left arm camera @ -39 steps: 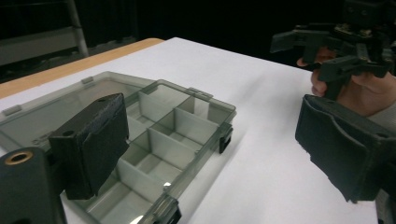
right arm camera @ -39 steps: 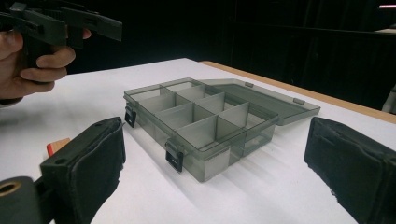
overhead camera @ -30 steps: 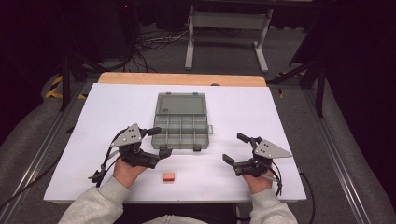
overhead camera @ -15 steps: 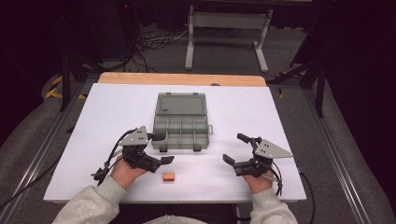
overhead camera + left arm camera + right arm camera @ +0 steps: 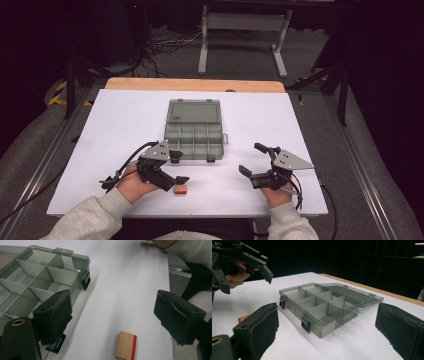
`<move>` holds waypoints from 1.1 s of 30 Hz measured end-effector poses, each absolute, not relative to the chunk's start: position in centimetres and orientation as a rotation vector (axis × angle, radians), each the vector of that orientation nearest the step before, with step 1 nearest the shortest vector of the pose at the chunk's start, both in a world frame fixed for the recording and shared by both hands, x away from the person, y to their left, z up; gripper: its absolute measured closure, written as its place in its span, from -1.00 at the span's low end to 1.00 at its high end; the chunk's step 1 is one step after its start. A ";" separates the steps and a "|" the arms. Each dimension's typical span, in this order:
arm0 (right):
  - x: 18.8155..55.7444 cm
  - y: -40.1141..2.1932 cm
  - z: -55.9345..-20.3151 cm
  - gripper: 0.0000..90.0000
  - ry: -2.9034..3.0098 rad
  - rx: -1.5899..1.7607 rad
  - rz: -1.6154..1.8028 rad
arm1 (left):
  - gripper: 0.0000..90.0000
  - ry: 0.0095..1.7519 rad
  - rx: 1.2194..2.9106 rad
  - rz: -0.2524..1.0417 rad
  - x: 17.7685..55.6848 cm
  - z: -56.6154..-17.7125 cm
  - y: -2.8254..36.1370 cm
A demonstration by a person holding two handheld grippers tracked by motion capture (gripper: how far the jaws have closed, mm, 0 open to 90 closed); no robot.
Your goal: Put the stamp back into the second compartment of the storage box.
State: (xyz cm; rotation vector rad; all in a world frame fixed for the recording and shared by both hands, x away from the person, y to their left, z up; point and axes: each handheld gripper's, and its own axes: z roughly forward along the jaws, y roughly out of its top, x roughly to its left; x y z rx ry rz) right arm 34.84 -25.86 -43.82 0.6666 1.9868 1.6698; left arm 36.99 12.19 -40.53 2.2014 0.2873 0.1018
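Observation:
A grey see-through compartment box (image 5: 167, 134) lies open mid-table, its lid (image 5: 194, 110) folded flat behind it and its cells bare. A small tan block with a red edge (image 5: 180, 189) rests on the white tabletop in front of the box's left corner. My left gripper (image 5: 180, 166) is open and hovers just left of and above the block, which lies between and ahead of its jaws in the left gripper view (image 5: 125, 345). My right gripper (image 5: 250, 158) is open and holds nothing, right of the box; its view faces the box's latched front wall (image 5: 322, 327).
The white tabletop (image 5: 115, 125) has a wooden strip (image 5: 195, 84) along its far edge. Metal rails run along both sides of the table, and a stand and cables sit on the floor beyond. Cables trail from both grippers toward the near edge.
My left gripper has drifted a little right and nearer, closing in on the tan block. The right gripper, box and block have stayed put.

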 end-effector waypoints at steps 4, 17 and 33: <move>34.8 -25.8 -43.8 -0.88 1.989 0.667 1.671 | -0.65 0.276 2.241 0.089 37.0 -40.5 11.9; 34.9 -25.8 -43.9 -0.88 1.993 0.666 1.675 | -0.64 0.231 2.389 0.034 37.1 -40.6 10.9; 34.9 -25.8 -43.9 -0.88 1.996 0.669 1.680 | -0.63 0.236 2.538 -0.065 37.6 -41.3 9.8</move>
